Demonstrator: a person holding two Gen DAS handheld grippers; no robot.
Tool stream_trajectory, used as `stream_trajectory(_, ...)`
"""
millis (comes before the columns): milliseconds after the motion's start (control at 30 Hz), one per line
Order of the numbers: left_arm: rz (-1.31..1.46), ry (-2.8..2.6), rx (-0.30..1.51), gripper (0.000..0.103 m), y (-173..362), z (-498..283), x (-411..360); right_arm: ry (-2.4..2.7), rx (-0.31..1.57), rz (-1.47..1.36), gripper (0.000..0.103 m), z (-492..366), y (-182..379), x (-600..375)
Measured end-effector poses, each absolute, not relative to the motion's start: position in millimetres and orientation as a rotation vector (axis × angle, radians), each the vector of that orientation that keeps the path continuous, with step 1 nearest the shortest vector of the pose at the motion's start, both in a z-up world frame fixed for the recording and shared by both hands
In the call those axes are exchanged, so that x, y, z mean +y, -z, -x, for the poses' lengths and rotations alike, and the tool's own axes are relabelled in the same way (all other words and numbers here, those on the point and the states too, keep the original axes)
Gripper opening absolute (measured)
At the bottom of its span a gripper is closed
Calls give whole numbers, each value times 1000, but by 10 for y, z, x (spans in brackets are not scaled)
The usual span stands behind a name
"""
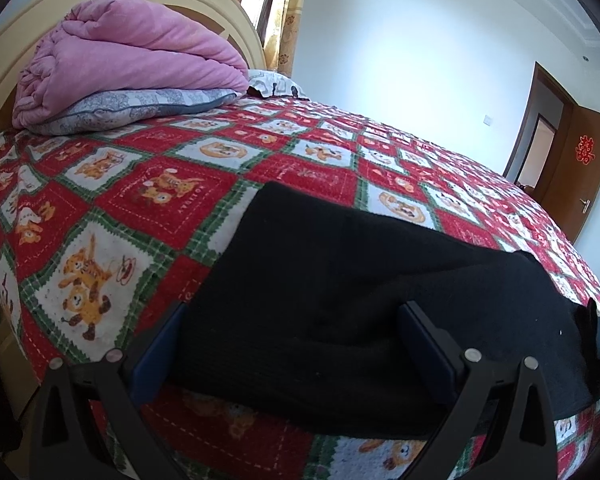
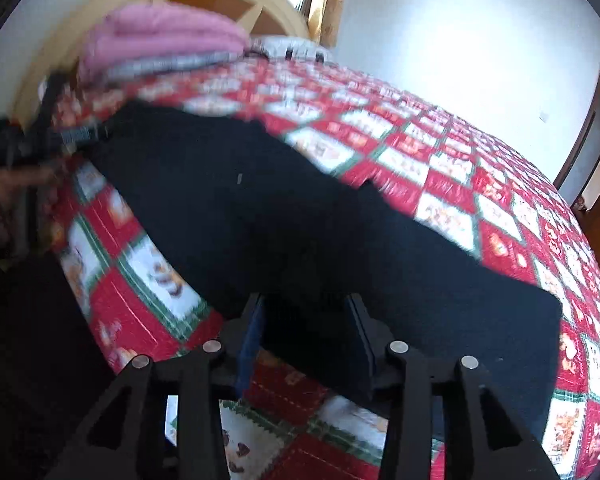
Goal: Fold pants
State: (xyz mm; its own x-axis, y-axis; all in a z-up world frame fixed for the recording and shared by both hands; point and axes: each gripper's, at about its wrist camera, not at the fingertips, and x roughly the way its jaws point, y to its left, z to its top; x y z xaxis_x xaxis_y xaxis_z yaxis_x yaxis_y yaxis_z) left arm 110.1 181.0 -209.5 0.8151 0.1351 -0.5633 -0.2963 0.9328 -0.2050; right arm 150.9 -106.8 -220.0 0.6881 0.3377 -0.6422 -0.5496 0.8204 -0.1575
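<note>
Black pants lie flat across the near part of a bed with a red, green and white bear-print quilt. My left gripper is open, its jaws wide apart over the pants' near left edge, with the cloth lying between the fingers. In the right wrist view, which is motion blurred, the pants stretch from the upper left to the lower right. My right gripper is open, its jaws standing on either side of the pants' near edge. The other gripper shows at the far left.
A folded pink blanket lies on a grey pillow against the cream headboard at the back left. A white wall stands behind the bed. A brown door is at the right. The bed's near edge drops off at the left.
</note>
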Motion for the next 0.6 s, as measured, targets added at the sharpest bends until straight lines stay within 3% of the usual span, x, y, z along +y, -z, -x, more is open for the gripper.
stream_trajectory(133,278,-243,575,103,2094,-1097,1794,-377,658,225,46,-1739,2026,-1528)
stream_trajectory(333,256,-263,566,103,2050,-1022,1786,-220,822,-13,49,-2321,2248,-2229)
stream_trajectory(433,236,-292,573,103,2066,-995,1816,-231,794,16,50,-2244,2146,-2176)
stream_trajectory(500,252,-292,576,103,2086,-988,1847,-255,742,17,54,-2160,2101,-2124)
stream_trajectory(600,264,-284,587,103,2107,-989,1875,-279,808,114,64,-2142,2285,-1866)
